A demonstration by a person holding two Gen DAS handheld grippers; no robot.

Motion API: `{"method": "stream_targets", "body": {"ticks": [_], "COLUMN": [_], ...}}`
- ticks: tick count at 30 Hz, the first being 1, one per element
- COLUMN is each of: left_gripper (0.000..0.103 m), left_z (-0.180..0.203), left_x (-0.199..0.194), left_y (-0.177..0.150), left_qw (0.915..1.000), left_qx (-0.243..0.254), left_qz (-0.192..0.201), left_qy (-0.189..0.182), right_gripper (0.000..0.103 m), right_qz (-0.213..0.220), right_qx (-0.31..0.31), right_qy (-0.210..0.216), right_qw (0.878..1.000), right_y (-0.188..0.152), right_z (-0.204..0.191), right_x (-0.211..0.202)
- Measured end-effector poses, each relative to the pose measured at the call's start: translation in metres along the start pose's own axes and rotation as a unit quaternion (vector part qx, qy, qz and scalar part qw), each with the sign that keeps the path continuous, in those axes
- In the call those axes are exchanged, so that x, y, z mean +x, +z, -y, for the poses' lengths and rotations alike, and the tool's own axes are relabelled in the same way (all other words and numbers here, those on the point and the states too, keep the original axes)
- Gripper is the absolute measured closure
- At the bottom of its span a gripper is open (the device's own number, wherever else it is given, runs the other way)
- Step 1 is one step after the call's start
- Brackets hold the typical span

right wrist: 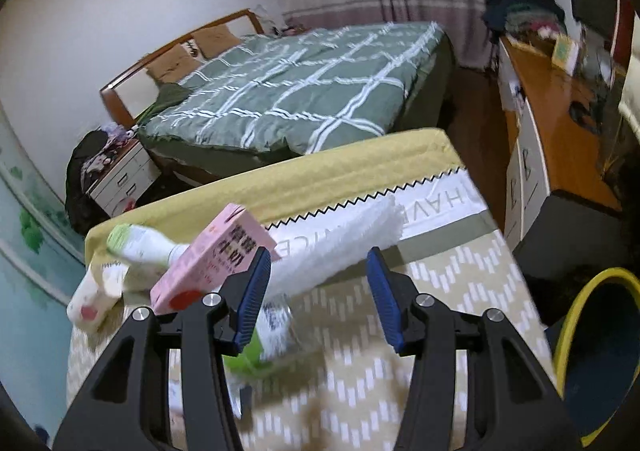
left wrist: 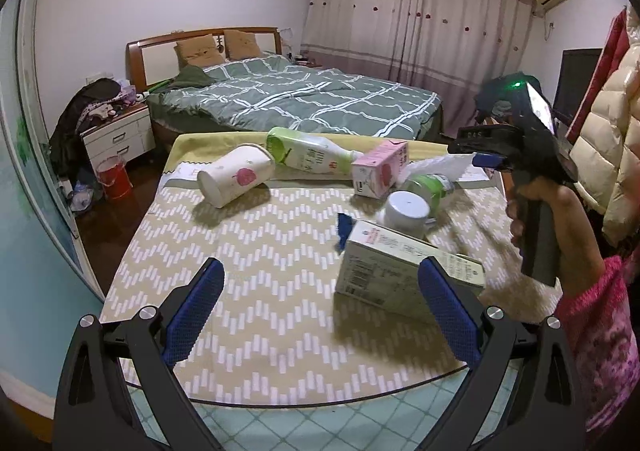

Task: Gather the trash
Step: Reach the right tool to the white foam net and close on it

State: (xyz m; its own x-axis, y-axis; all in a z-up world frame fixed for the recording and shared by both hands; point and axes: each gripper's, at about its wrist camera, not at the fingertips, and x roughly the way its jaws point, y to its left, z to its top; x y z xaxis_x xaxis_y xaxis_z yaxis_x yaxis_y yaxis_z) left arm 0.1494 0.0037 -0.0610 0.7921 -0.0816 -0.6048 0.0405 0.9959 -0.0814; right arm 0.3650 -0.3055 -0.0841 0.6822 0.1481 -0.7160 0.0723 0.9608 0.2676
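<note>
Trash lies on a table with a beige zigzag cloth (left wrist: 256, 291): a white paper cup (left wrist: 234, 181) on its side, a green-and-white bottle (left wrist: 308, 155), a pink carton (left wrist: 380, 169), a white tissue (left wrist: 444, 165), a green-labelled plastic bottle (left wrist: 424, 191) and a pale green carton (left wrist: 396, 271). My left gripper (left wrist: 320, 307) is open and empty, its right finger beside the pale carton. My right gripper (right wrist: 316, 291) is open above the tissue (right wrist: 340, 247) and the plastic bottle (right wrist: 276, 327), with the pink carton (right wrist: 212, 259) at its left finger. It also shows in the left wrist view (left wrist: 484, 161).
A yellow-rimmed bin (right wrist: 596, 355) stands on the floor right of the table. A bed (left wrist: 304, 99) lies behind the table, a nightstand (left wrist: 118, 135) and a red bucket (left wrist: 114, 177) to the left, a wooden desk (right wrist: 556, 119) to the right.
</note>
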Motion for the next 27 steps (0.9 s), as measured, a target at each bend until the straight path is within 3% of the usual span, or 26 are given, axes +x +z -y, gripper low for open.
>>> {"method": "stream_targets", "body": {"ticks": [3, 5, 6, 7, 9, 20, 27], "left_gripper": [0.007, 0.007, 0.007, 0.007, 0.007, 0.007, 0.007], "left_z": [-0.004, -0.006, -0.005, -0.005, -0.003, 0.025, 0.052], "left_x": [0.003, 0.004, 0.004, 0.004, 0.004, 0.000, 0.004], "left_y": [-0.002, -0.003, -0.004, -0.004, -0.005, -0.008, -0.017], "left_qw": [1.0000, 1.0000, 0.9999, 0.9999, 0.9999, 0.9994, 0.9980], "left_qx": [-0.005, -0.007, -0.006, -0.006, -0.003, 0.020, 0.041], "left_qz": [-0.004, -0.006, -0.007, -0.007, -0.008, -0.009, -0.021], "left_qy": [-0.001, -0.003, -0.004, -0.005, -0.007, -0.025, -0.043], "right_gripper": [0.055, 0.067, 0.080, 0.087, 0.092, 0.094, 0.094], "right_qz": [-0.016, -0.025, -0.032, -0.035, -0.028, 0.057, 0.109], "right_qx": [0.012, 0.019, 0.025, 0.029, 0.036, 0.041, 0.021], "right_qy": [-0.003, 0.003, 0.013, 0.022, 0.036, 0.086, 0.077], "right_qw": [1.000, 1.000, 0.999, 0.999, 0.998, 0.994, 0.991], "right_y": [0.005, 0.004, 0.003, 0.002, 0.000, -0.010, -0.034], "right_z": [0.002, 0.005, 0.007, 0.009, 0.012, 0.021, 0.037], "right_x": [0.015, 0.021, 0.024, 0.025, 0.018, -0.063, -0.125]}}
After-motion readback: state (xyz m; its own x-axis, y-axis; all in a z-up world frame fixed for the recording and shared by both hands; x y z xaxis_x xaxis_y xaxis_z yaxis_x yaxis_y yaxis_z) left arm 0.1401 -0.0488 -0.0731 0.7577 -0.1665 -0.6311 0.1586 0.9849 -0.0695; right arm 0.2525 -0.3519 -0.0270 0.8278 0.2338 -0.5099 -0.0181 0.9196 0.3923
